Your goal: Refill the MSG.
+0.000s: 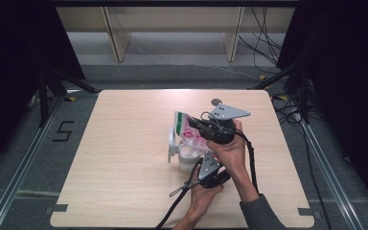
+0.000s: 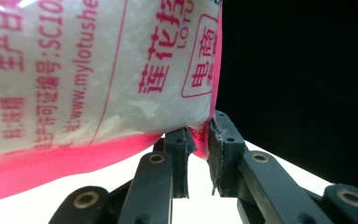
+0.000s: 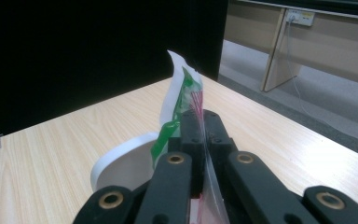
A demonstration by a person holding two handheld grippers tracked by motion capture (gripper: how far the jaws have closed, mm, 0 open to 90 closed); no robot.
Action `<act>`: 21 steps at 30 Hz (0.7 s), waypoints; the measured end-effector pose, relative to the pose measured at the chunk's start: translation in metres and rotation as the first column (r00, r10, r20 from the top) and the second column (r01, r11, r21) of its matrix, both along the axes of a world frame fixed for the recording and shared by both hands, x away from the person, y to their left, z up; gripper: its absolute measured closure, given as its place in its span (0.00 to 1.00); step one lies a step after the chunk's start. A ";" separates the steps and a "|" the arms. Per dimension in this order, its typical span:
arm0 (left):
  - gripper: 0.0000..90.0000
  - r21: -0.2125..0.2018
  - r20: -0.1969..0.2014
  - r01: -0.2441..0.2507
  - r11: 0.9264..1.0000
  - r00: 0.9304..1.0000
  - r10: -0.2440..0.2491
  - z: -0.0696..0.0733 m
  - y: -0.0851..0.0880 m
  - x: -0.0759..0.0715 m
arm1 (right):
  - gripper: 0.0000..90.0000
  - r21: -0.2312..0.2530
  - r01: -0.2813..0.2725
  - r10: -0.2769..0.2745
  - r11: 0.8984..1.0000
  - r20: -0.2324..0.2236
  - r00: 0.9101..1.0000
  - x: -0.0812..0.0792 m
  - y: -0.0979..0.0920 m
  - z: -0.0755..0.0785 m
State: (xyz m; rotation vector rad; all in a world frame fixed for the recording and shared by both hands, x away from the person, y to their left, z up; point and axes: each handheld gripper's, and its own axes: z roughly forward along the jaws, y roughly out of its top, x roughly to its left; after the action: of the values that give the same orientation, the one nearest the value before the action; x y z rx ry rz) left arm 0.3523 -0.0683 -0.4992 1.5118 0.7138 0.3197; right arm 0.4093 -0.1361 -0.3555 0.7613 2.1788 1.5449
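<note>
Pouch point(image 1: 190, 130) of white granules, printed pink and green, is held above a white cup point(image 1: 186, 160) just right of the middle of the desk point(image 1: 124, 158), both claws on it. Right claw point(image 3: 202, 125) is pressed together on the flat film at the pouch's upper part; in the right gripper view the sheet passes edge-on between the closed jaws, with the green-printed edge standing up past them and the cup's rim point(image 3: 121, 154) below. Left claw point(image 2: 198, 140) is clamped on a lower corner: in the left gripper view the pink seam is pinched between the two jaws, which stand close but not fully together, the film filling the gap. Handling, judged: thin, glossy plastic, so soft and slippery; it will fold or slide out of a weak pinch, and the flat seams are the only places that give a firm hold. The body bulges with loose fill that looks moderately heavy for the film and will shift toward whichever end is lowest, so the load on each pinch changes as the pouch tilts. Best holds are the ones now taken: a sealed corner low, flat film high, keeping the pouch stretched between them. Not fragile in itself, but spillage is the risk. Whether the top is open cannot be told. The cup looks light and easily tipped if the pouch drags on its rim.
</note>
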 end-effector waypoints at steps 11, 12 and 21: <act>0.87 -0.001 0.000 0.005 1.000 1.000 -0.005 0.000 0.000 0.001 | 1.00 -0.002 -0.005 0.005 1.000 0.009 1.000 0.000 0.001 -0.001; 0.87 -0.002 0.003 0.004 1.000 1.000 -0.004 0.000 0.000 0.000 | 1.00 0.001 0.000 0.000 1.000 -0.016 1.000 -0.002 0.001 0.000; 0.87 -0.012 0.000 0.005 1.000 1.000 -0.005 0.000 0.000 0.000 | 1.00 -0.004 -0.004 0.004 1.000 -0.006 1.000 -0.001 0.002 0.000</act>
State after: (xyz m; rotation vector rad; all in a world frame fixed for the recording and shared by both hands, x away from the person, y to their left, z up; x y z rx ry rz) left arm 0.3528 -0.0679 -0.4987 1.5018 0.7105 0.3112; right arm 0.4083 -0.1339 -0.3558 0.7616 2.1886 1.5422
